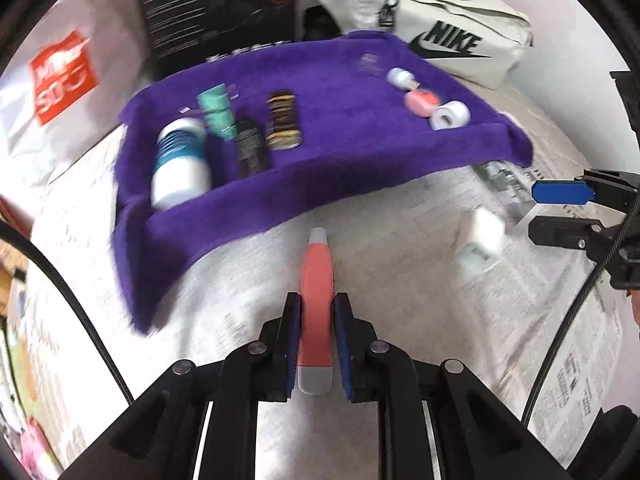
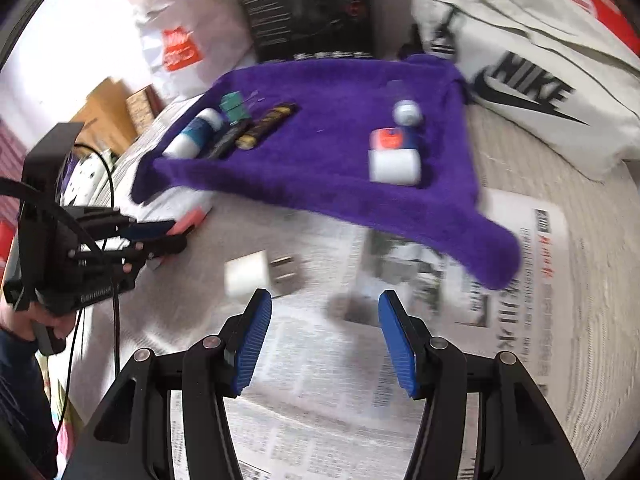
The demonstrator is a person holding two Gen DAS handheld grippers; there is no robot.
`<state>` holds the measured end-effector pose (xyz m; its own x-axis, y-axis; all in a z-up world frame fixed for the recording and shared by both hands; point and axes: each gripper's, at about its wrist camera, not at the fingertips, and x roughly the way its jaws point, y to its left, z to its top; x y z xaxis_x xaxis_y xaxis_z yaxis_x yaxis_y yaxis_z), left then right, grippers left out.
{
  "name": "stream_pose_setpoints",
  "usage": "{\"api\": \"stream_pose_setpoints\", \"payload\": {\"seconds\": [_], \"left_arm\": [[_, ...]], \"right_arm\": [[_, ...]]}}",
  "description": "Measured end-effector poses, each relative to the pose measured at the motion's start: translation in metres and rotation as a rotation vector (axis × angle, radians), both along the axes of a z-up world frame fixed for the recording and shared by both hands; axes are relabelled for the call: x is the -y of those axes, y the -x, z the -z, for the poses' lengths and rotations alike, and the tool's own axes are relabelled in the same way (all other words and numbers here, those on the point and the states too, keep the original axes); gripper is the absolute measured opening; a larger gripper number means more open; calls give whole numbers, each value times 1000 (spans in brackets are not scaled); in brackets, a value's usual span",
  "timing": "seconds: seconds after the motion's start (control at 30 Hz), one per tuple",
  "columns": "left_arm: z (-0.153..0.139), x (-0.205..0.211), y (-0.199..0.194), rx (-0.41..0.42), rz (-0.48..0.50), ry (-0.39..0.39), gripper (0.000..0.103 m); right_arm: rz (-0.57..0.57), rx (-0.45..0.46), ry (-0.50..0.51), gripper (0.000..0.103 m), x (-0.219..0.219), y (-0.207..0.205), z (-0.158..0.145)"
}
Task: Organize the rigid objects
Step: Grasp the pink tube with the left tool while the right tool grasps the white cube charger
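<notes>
Broadly, largest first:

Surface: newspaper-covered tabletop [image 2: 320, 360], with a white Nike bag [image 1: 460, 28] behind it.

Sorting mat: purple fuzzy cloth [image 1: 340, 128] spread at the back; on its left end lie a white-and-blue bottle [image 1: 182, 160], a teal tube [image 1: 218, 110], a black tube [image 1: 250, 148] and a black-and-gold tube [image 1: 284, 120], side by side; at its right end sit three small round containers [image 1: 424, 100], white and pink.

Left gripper [image 1: 317, 344]: jaws clamped on a coral-pink tube with grey ends [image 1: 317, 300], held lengthwise above the newspaper, short of the cloth's near edge.

Right gripper [image 2: 324, 336]: jaws apart, holding nothing, hovering over the newspaper.

Loose item: white wall charger with metal prongs [image 2: 256, 276] lying on the newspaper, just ahead of the left finger of that open gripper.

Step in hand: probably carrying the coral tube to the row of tubes.

Doing it well: keep the clamp firm, clear the cloth's raised edge, lay the tube parallel beside the black-and-gold one without nudging its neighbours, then release low.
</notes>
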<state>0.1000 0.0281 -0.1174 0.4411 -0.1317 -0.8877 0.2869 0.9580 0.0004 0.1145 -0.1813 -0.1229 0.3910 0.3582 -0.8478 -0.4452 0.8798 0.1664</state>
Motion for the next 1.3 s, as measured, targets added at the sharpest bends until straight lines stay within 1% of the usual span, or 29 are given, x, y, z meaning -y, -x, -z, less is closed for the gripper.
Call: {"api": "stream_pose_setpoints", "payload": {"seconds": [0.1,0.17,0.23,0.5,0.73,0.8,0.83,0.87,0.93,1.2,1.3], "left_arm": [[1,-8,4,-3,-23,21,16],[1,-12,6,-3,-35,40,16],[2,-15,6,-3,-46,56,16],[2,-12,9,6,-59,44,16],[1,-12,10,10,-64,45,17],[1,-13,10,11,-71,51,17],[1,-13,10,11,-75,55,17],[1,-14,10,13,-75,54,17],[1,-14,11,14,-76,52,17],[1,-14,12,22,-93,53,17],[0,-13,12,27,-97,46,17]], "right_arm": [[-43,5,-6,56,-13,4,3],[-61,11,-11,64,-22,5,7],[-67,26,-4,66,-28,6,9],[-59,20,20,66,-41,0,24],[-72,95,65,66,-49,3,28],[-74,119,82,64,-52,4,30],[-78,132,94,60,-54,4,31],[-87,147,102,52,-56,5,31],[-101,161,97,45,-57,6,30],[-103,138,109,44,-46,8,25],[-80,139,121,44,-36,8,23]]}}
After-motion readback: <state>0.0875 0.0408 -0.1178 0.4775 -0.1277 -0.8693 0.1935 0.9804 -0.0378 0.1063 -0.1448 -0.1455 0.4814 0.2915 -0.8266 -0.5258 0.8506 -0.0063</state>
